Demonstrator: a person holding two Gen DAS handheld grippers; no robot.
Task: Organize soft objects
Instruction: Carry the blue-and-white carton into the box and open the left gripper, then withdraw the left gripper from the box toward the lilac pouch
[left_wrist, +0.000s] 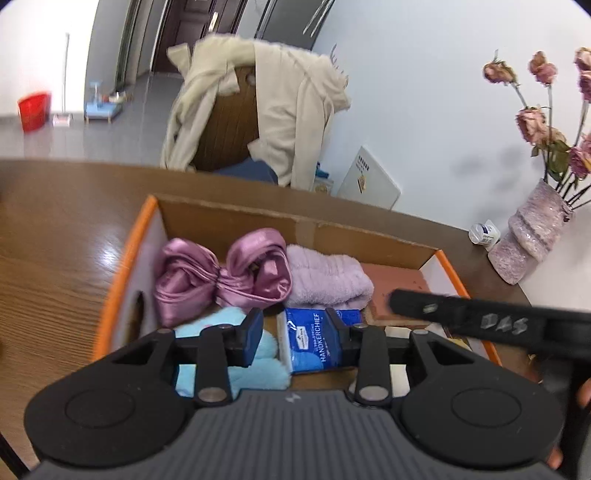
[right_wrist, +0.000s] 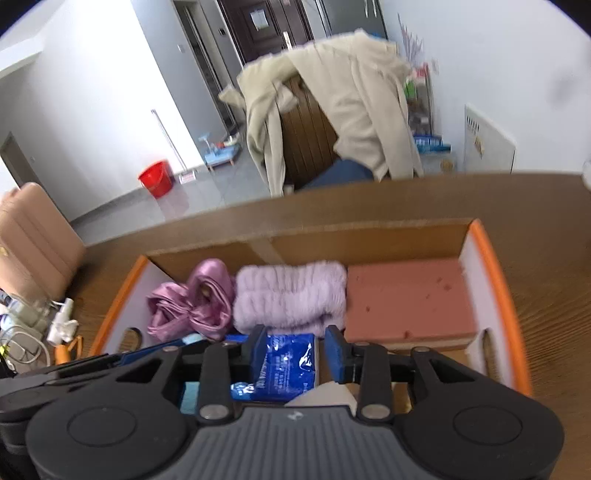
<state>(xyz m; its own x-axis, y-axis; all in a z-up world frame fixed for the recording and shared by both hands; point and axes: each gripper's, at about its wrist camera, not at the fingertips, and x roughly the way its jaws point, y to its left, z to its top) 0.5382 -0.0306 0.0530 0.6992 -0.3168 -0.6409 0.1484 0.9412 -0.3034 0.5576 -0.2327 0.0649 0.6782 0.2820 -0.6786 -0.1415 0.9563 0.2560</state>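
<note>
An orange-edged cardboard box (left_wrist: 125, 258) (right_wrist: 495, 280) stands on the wooden table. Inside lie a pink satin cloth (left_wrist: 207, 277) (right_wrist: 192, 302), a lilac fluffy towel (left_wrist: 328, 273) (right_wrist: 291, 295), a pink sponge block (right_wrist: 406, 299) and a light blue fluffy item (left_wrist: 266, 369). A blue handkerchief pack (left_wrist: 314, 339) (right_wrist: 284, 365) rests at the box's near side. My left gripper (left_wrist: 295, 328) is open over the pack, with a gap at its left pad. My right gripper (right_wrist: 295, 347) is open too, its right pad clear of the pack. The two grippers sit side by side.
Behind the table is a chair draped with a beige coat (left_wrist: 280, 103) (right_wrist: 351, 107). A vase of dried roses (left_wrist: 528, 236) and a small white bottle (left_wrist: 484, 232) stand at the far right. Cables and small bottles (right_wrist: 55, 325) clutter the table's left. A red bucket (right_wrist: 157, 177) sits on the floor.
</note>
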